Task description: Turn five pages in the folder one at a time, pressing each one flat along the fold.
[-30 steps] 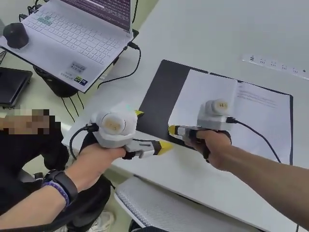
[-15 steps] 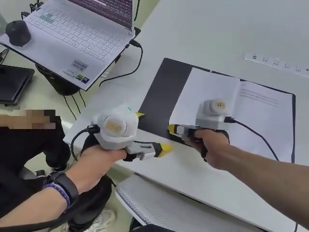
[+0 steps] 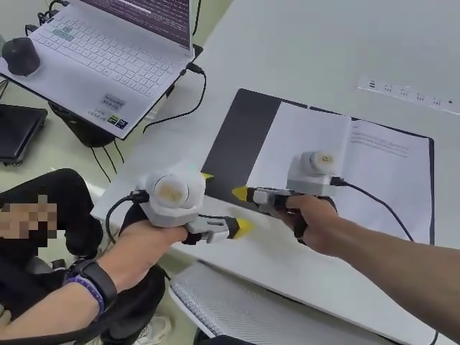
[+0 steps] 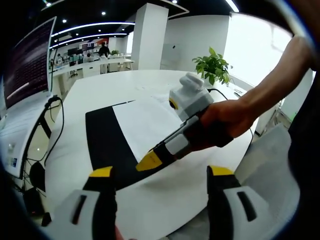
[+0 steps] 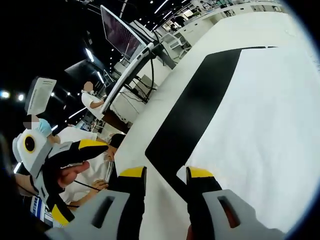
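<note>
The folder [image 3: 237, 136] lies open on the white table [image 3: 302, 50], its black inside cover to the left and a blank white sheet [image 3: 302, 147] spread over part of that cover, with a printed page [image 3: 392, 162] on the far side of the fold. The right tongs [image 3: 243, 194] reach in low over the table's near edge, their yellow tips just beside the blank sheet's near free corner. In the right gripper view the right tongs' jaws stand slightly apart, holding nothing, and point at the sheet's edge where it crosses the black cover. The left tongs [image 3: 224, 201] hover off the folder's near-left corner, and in the left gripper view their jaws are spread wide and empty. The step in hand looks like the reach for a page corner, with no page yet lifted. The next move probably calls for the right tongs to slip one jaw under that corner alone, close lightly on the single sheet and carry it across the fold, while the left tongs stand ready to press along the crease. A laptop [image 3: 108, 65] sits well apart at the table's far left.
</note>
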{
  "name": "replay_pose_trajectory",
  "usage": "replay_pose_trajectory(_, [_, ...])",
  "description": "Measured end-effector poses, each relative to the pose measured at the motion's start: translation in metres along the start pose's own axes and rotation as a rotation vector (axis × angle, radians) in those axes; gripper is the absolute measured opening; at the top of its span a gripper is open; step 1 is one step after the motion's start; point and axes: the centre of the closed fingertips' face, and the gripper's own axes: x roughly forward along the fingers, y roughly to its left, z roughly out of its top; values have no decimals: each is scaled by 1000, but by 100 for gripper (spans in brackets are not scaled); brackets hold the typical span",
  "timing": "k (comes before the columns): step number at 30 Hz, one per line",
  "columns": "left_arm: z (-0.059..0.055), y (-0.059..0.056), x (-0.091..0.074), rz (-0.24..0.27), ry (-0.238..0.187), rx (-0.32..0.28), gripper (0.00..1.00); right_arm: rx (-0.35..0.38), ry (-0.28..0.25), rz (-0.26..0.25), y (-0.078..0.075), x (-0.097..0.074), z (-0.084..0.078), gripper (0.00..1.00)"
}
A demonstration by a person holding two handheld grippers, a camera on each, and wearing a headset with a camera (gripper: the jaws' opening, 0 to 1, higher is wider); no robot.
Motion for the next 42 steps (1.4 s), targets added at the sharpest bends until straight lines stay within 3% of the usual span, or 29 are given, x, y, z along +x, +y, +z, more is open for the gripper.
replay_pose_trajectory(8, [1,0,4,-1,-1,2,70,43,-75,50,6,-19,14,30])
replay_pose_trajectory(13, [1,2,8,-5,5,13,65,36,-119,35,-1,-36,24,28])
replay_pose_trajectory(22, [8,12,26,15,-6,25,48,59,-207,-24,-21,-80,45,24])
replay_pose_trajectory(28, [11,13,44,6,-4,35,38,80,-255,-62,-27,-108,45,24])
replay_pose_trajectory(34, [12,17,69,14,-12,-16,23,105,-292,-89,-31,-130,42,24])
replay_pose_trajectory(42, [-1,14,97,23,31,4,4,129,-321,-121,-40,-152,35,25])
